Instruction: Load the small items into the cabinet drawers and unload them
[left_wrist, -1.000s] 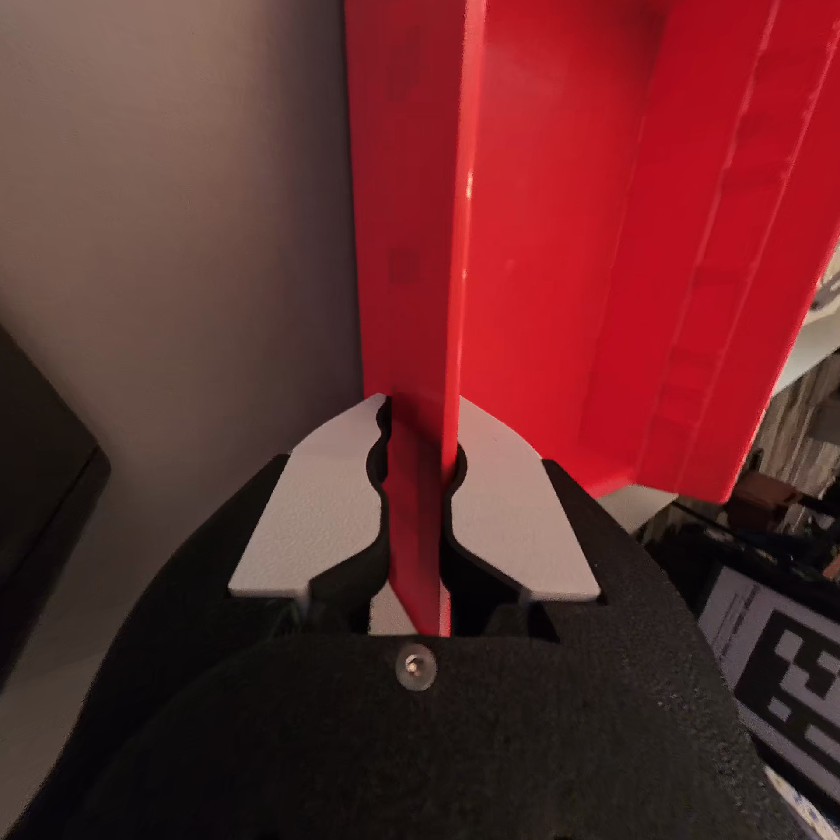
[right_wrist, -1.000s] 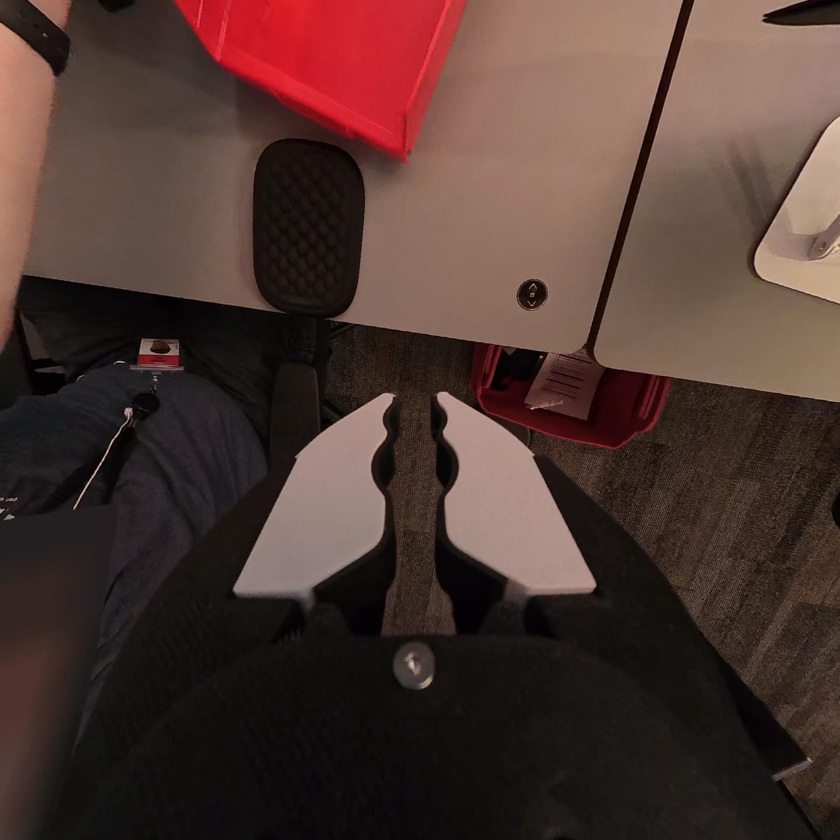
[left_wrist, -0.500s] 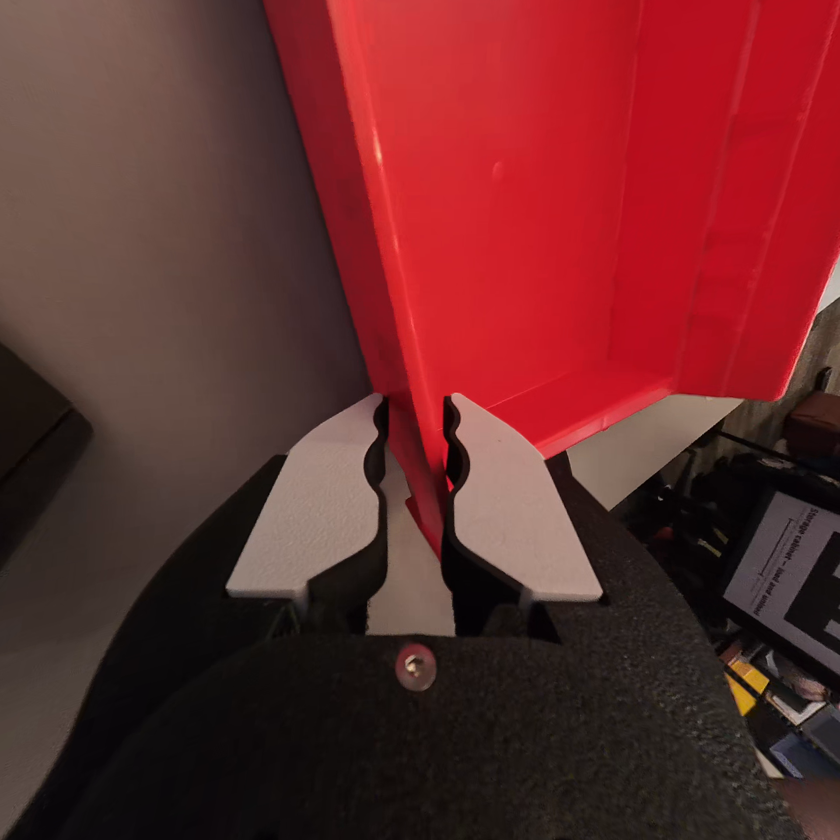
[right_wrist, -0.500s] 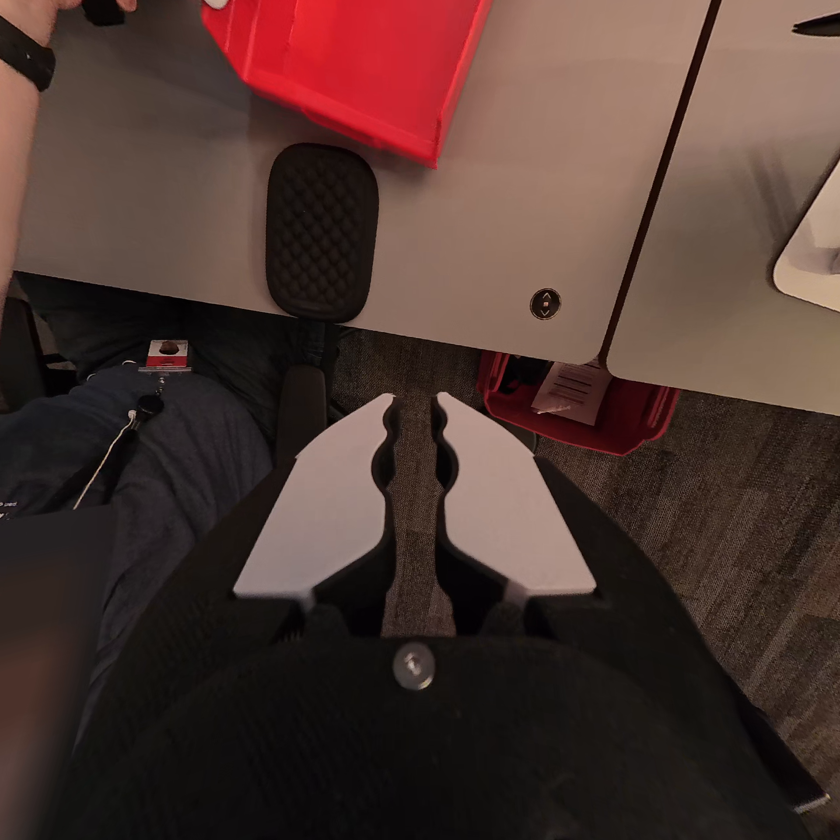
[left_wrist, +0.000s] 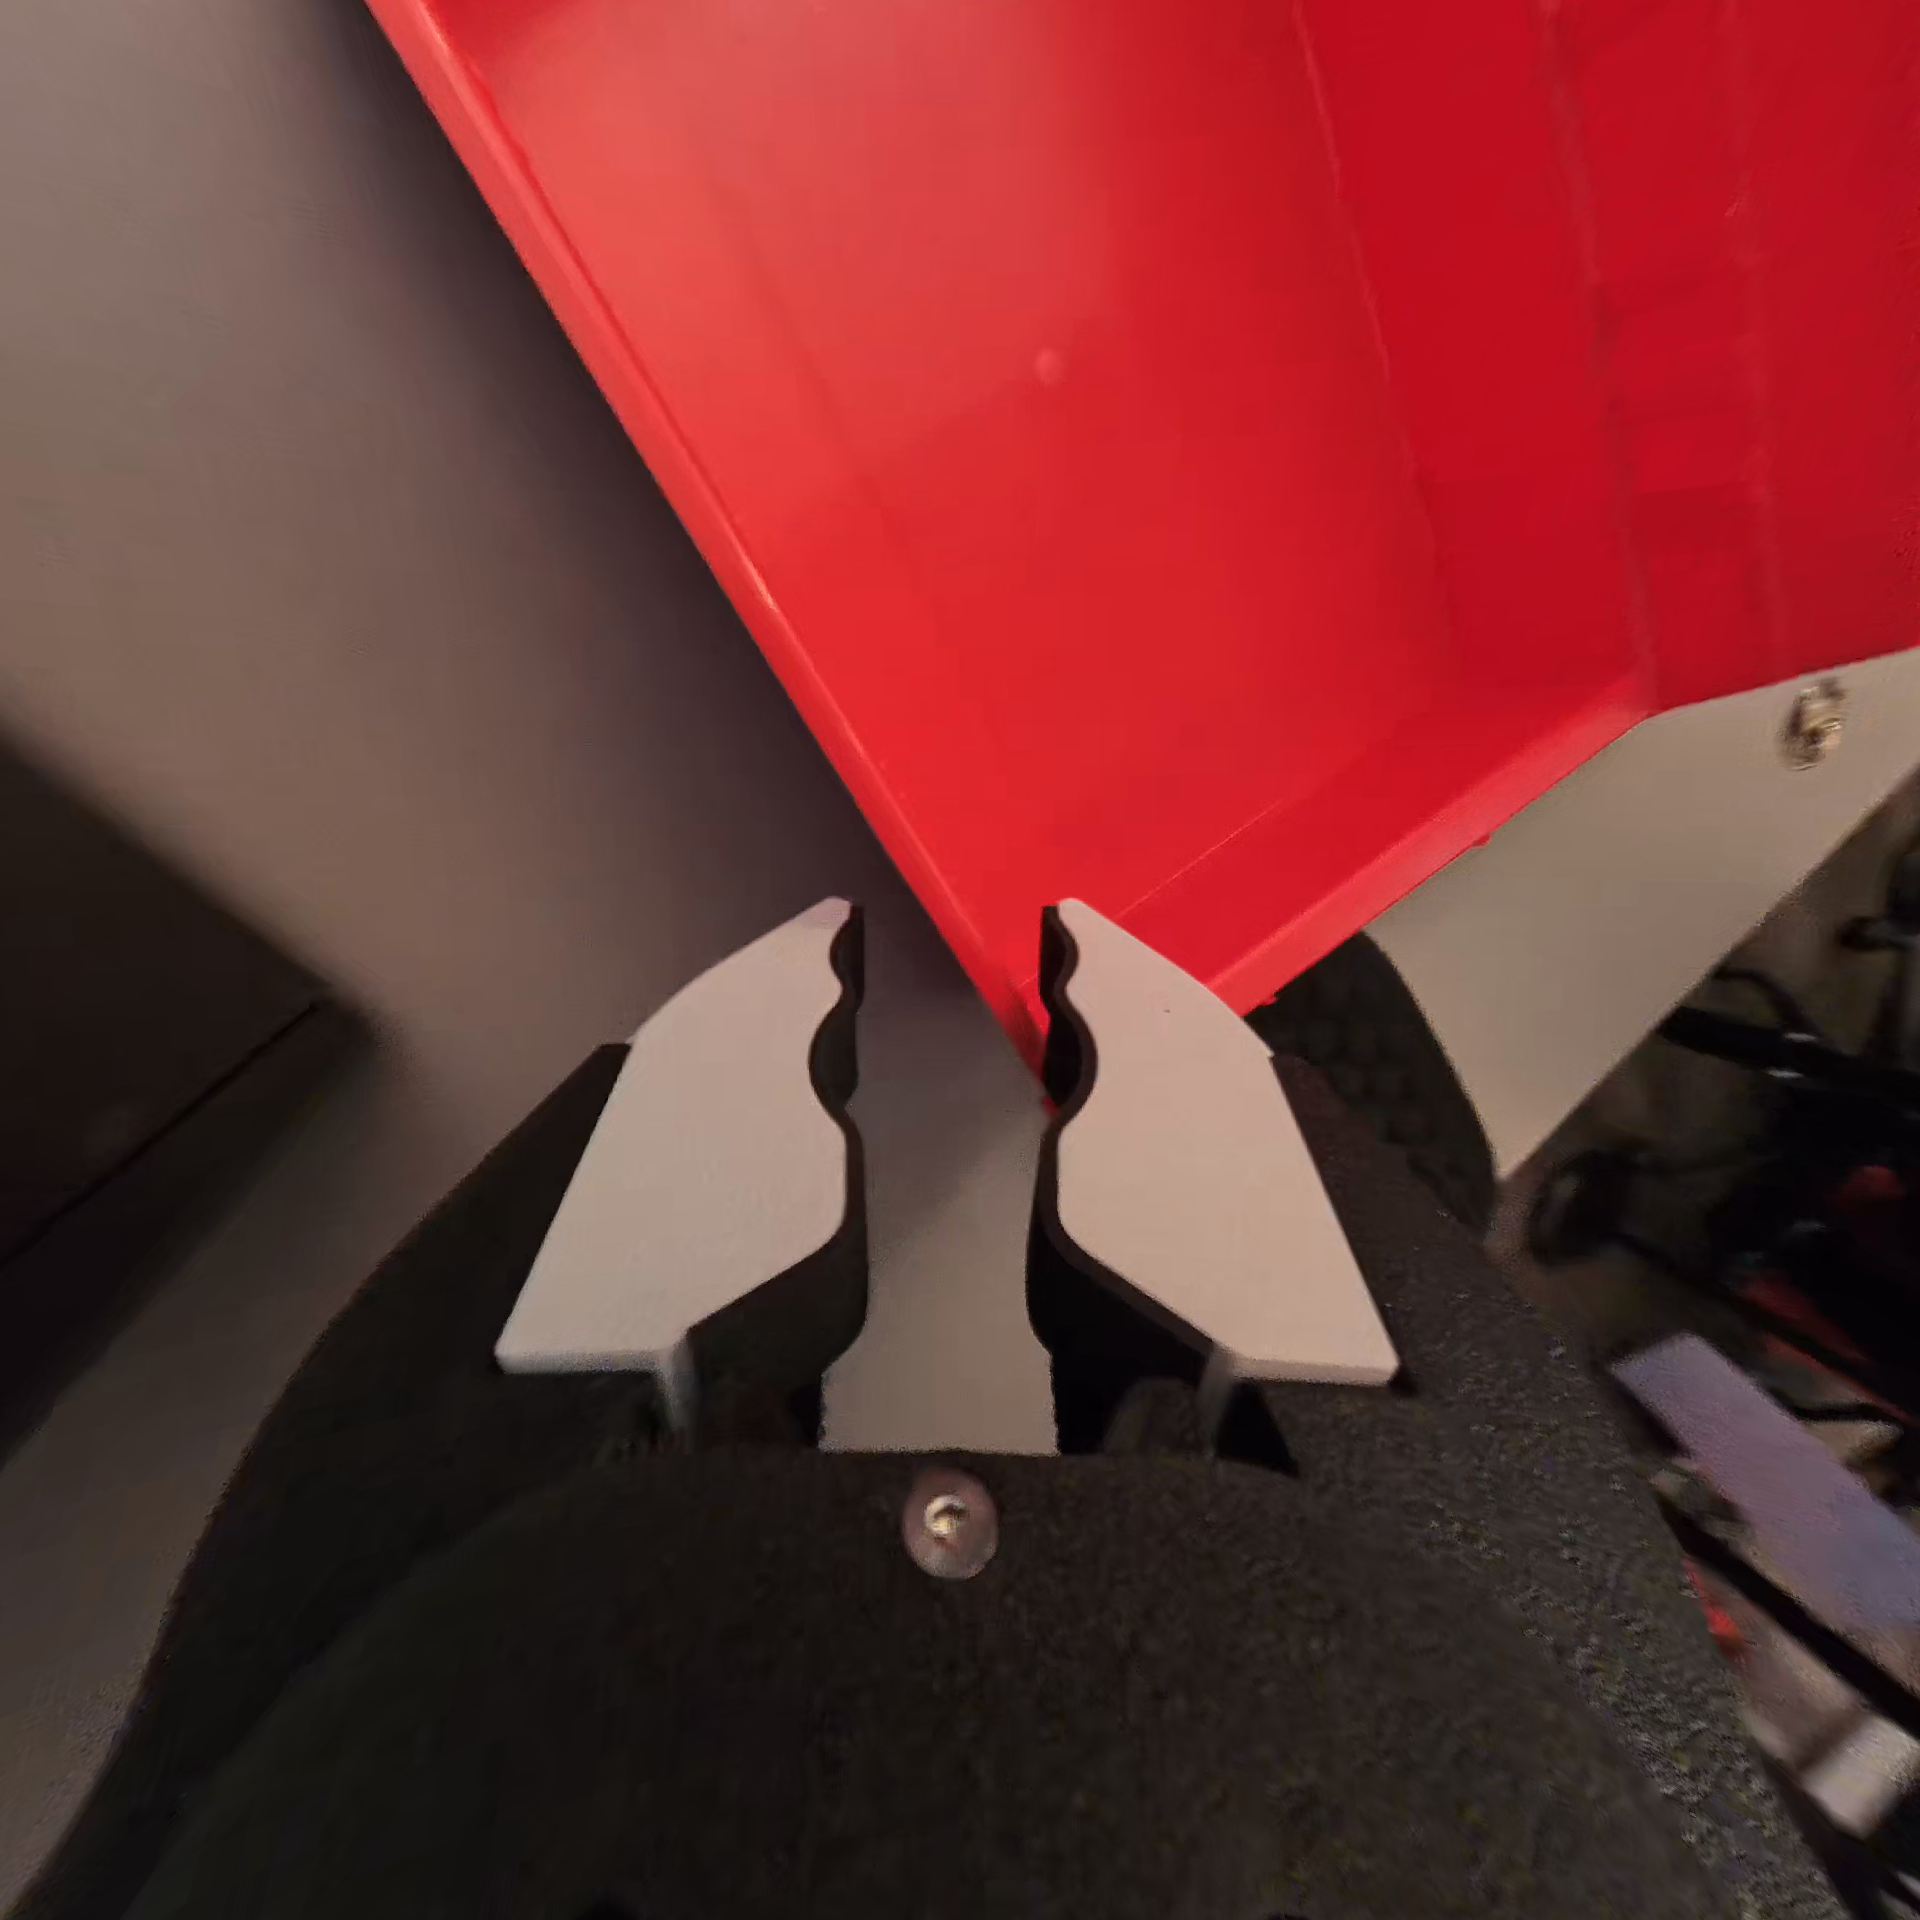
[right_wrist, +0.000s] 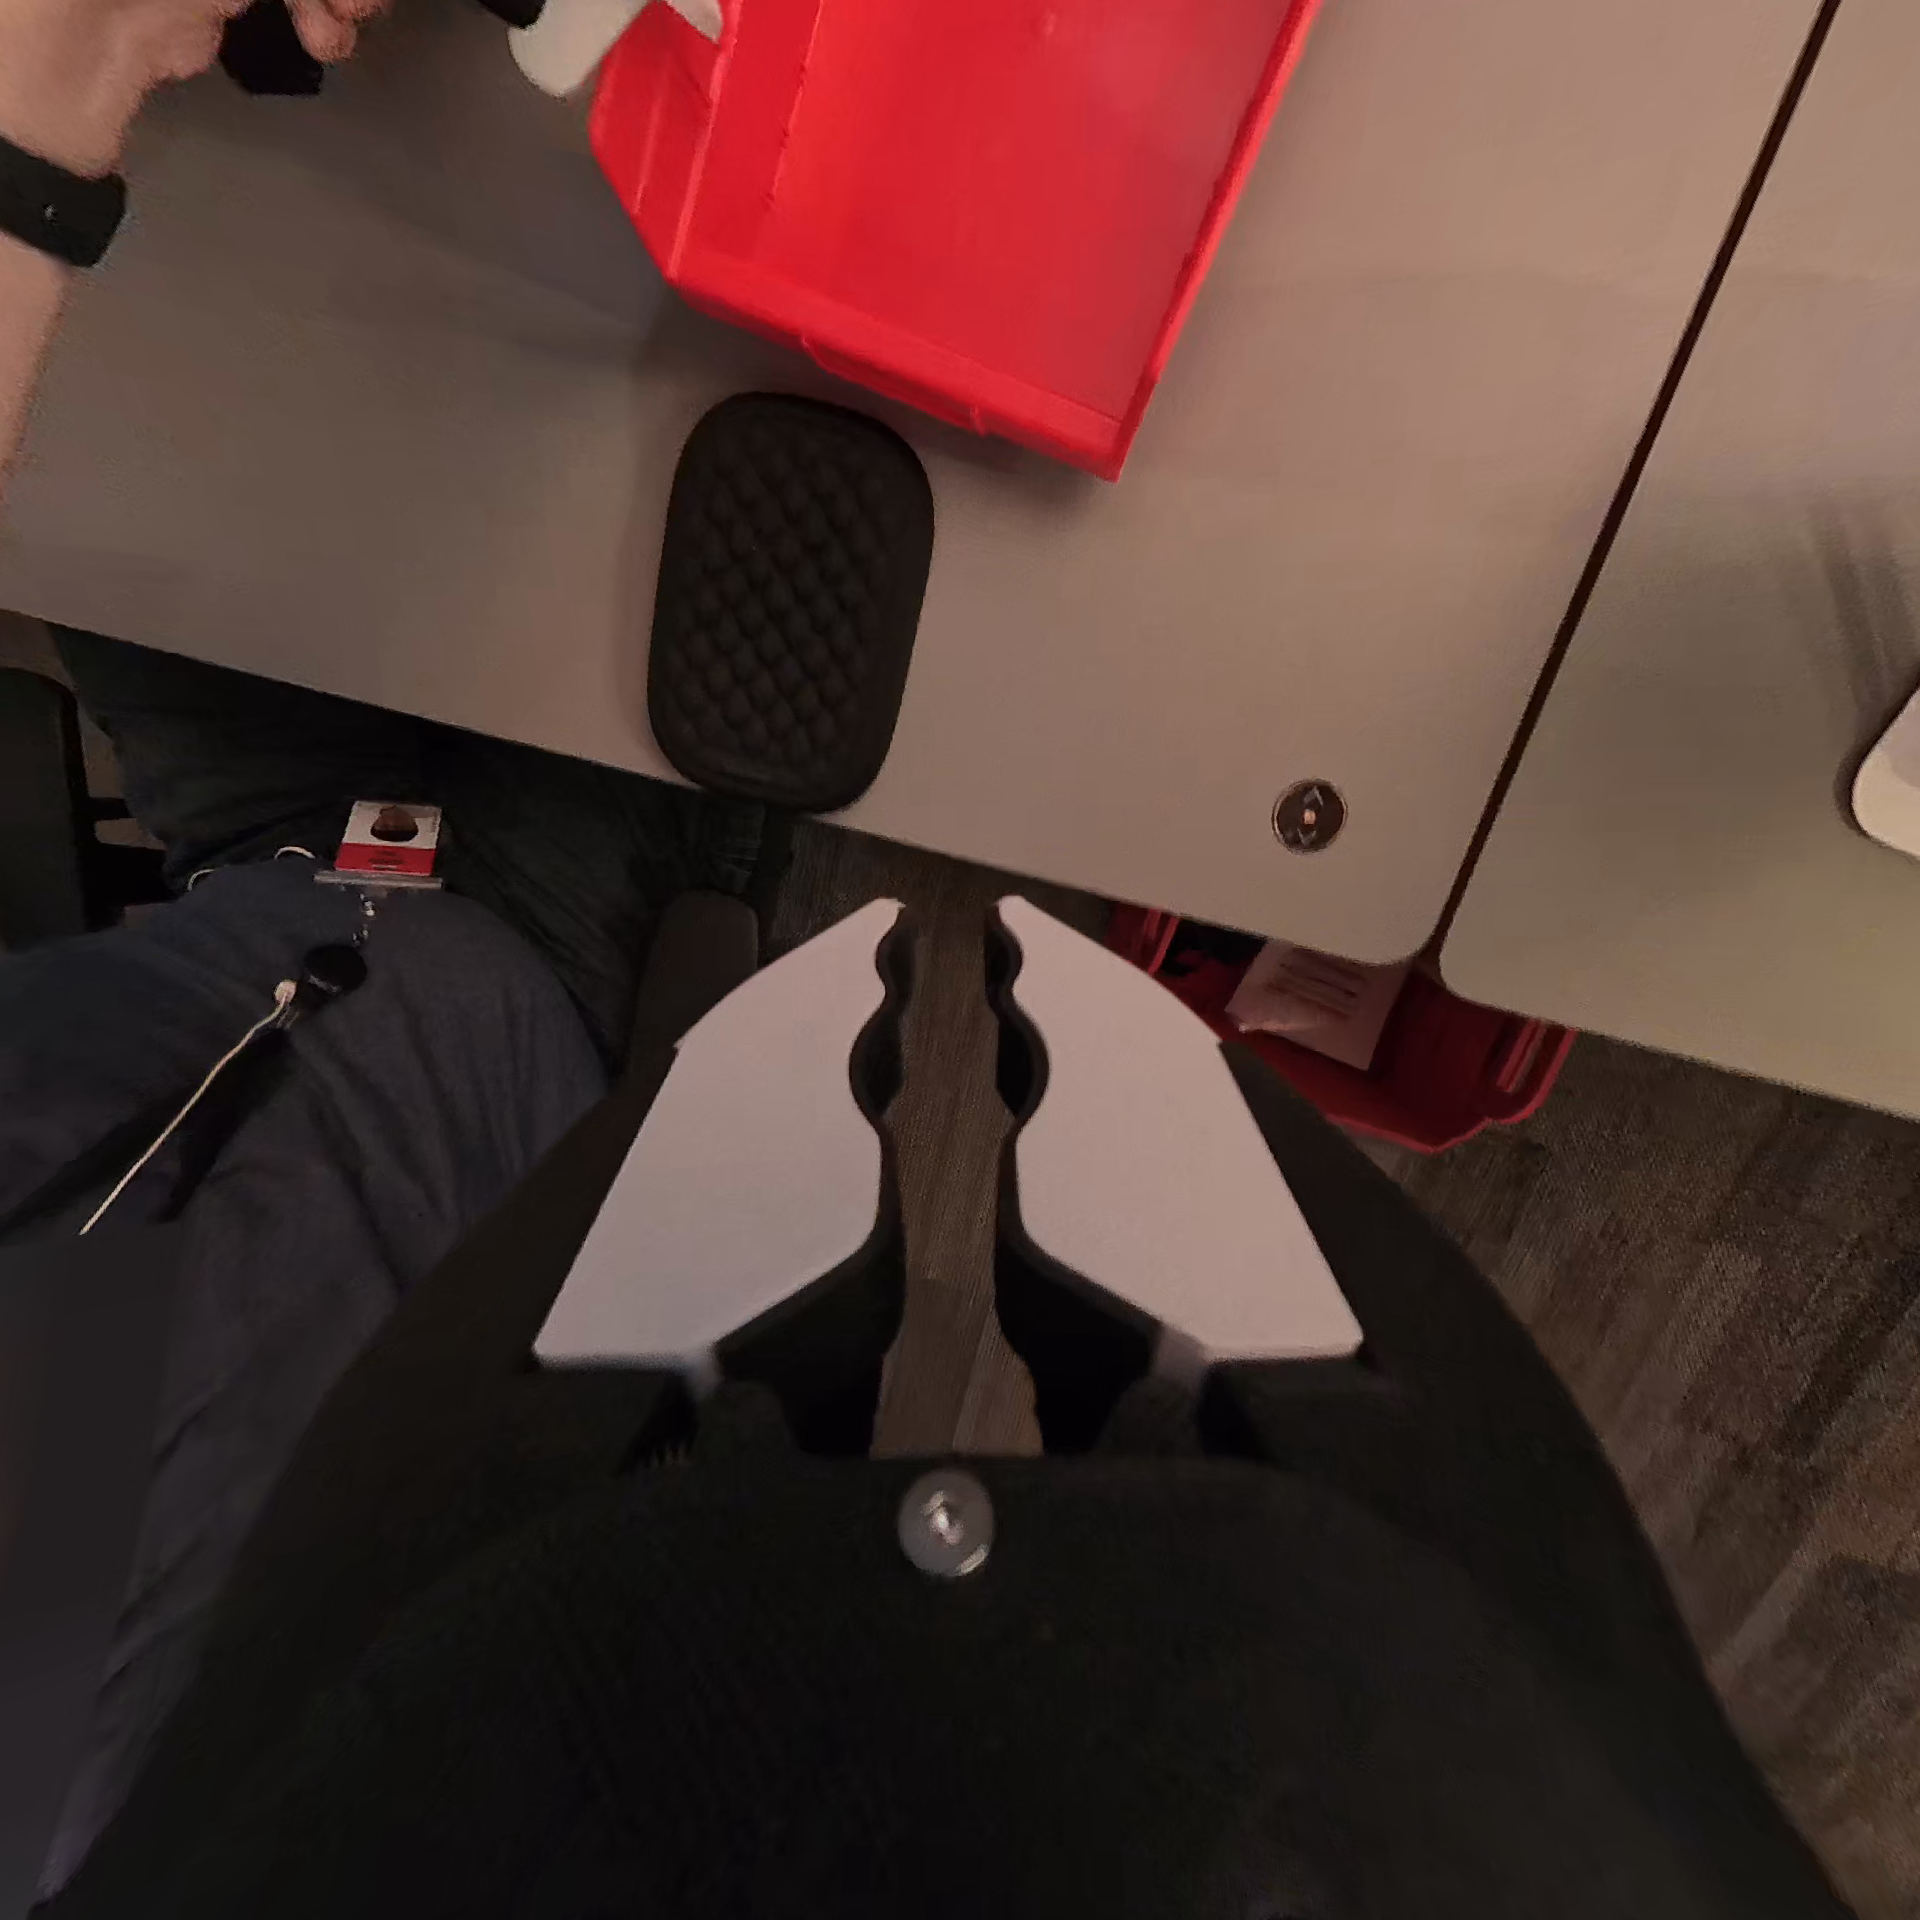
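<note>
The left tongs (left_wrist: 948, 997) are spread apart and grip nothing. The corner of the red drawer (left_wrist: 1195, 499) sits just at the right finger (left_wrist: 1174, 1164), maybe touching it. No small items show inside the drawer from here. A second ago these tongs were clamped on the drawer's thin wall. Now they have let go, and the drawer has swung to a slant.

The right tongs (right_wrist: 948, 935) hang over the floor, a little open, with nothing in them. Past them is the grey surface (right_wrist: 1195, 644), with a black pad (right_wrist: 790, 603) at its edge. The red drawer (right_wrist: 935, 208) rests on the surface just behind the pad. It looks closer in view than before.

I think the drawer has just been set down, ready to be filled or emptied. Next, the tongs likely need to find a small item, but none shows here.
</note>
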